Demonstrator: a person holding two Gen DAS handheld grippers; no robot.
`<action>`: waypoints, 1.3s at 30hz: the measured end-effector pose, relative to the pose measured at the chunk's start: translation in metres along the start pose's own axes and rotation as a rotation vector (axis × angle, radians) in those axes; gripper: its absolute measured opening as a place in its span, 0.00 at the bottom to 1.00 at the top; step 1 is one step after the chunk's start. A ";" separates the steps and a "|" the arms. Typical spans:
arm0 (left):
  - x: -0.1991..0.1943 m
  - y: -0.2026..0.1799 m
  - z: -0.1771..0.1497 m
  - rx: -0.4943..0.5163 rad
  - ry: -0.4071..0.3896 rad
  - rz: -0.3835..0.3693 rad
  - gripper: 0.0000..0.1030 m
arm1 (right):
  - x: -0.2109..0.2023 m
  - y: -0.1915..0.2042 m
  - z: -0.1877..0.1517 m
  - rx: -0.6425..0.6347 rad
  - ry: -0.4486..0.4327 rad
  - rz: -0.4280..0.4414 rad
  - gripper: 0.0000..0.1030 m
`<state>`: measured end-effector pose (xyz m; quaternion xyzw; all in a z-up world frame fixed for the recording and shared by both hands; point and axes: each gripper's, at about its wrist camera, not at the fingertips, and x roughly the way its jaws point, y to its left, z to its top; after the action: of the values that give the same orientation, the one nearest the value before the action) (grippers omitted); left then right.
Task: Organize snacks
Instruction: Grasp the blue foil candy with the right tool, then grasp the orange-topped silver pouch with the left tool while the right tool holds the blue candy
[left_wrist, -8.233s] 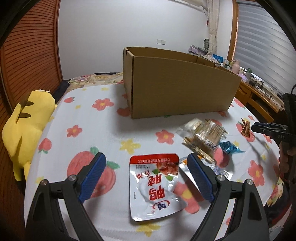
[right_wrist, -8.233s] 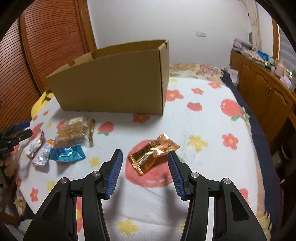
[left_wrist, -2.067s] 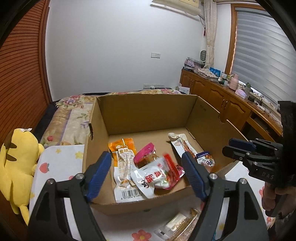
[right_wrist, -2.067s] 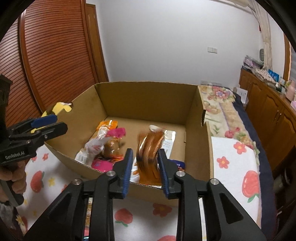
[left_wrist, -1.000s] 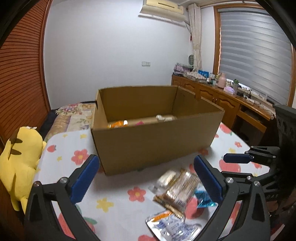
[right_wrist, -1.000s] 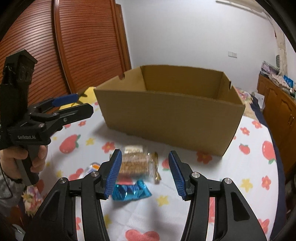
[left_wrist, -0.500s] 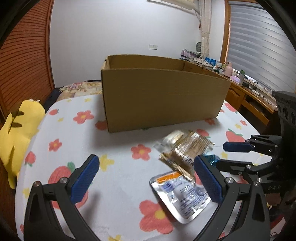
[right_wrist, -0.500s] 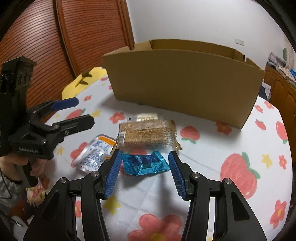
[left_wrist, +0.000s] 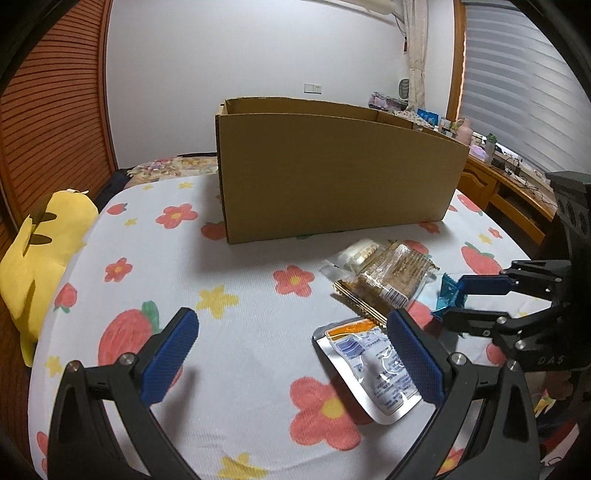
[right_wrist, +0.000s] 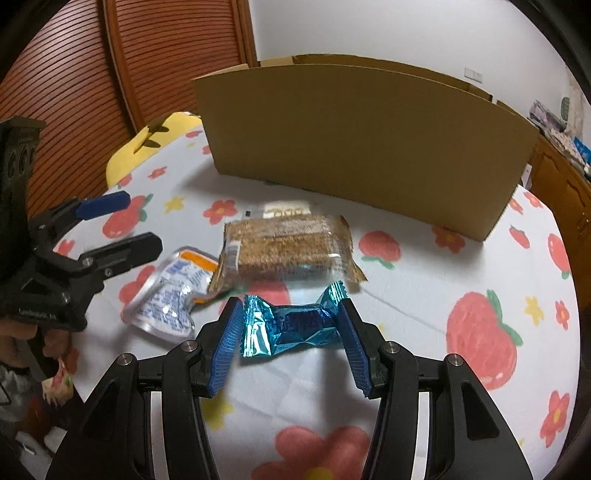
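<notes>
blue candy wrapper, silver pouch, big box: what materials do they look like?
Blue candy wrapper: likely metallized foil film, glossy, with sharp creases and bright glints.
Silver pouch: probably foil-laminate plastic, shiny, wrinkled, with a flat sealed edge.
Box: corrugated cardboard, matte brown, raw top edge.

My pads (right_wrist: 227, 341) are blue; the candy wrapper (right_wrist: 295, 323) shiny teal, the box (left_wrist: 332, 184) plain brown, the cloth (left_wrist: 240, 258) white with red flowers.
</notes>
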<state>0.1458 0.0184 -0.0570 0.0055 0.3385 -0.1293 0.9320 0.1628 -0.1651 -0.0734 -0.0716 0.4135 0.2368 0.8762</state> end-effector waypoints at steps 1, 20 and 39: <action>0.000 0.000 0.000 0.003 -0.001 0.002 0.99 | -0.001 -0.001 -0.001 0.004 0.001 -0.004 0.51; 0.003 -0.020 -0.004 0.032 0.072 -0.017 0.99 | 0.003 -0.015 -0.011 0.025 0.006 -0.020 0.28; 0.031 -0.044 -0.001 0.013 0.217 -0.024 0.98 | -0.013 -0.038 -0.024 0.091 -0.050 -0.003 0.26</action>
<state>0.1573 -0.0318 -0.0737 0.0213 0.4367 -0.1411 0.8882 0.1565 -0.2108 -0.0818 -0.0265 0.4017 0.2180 0.8890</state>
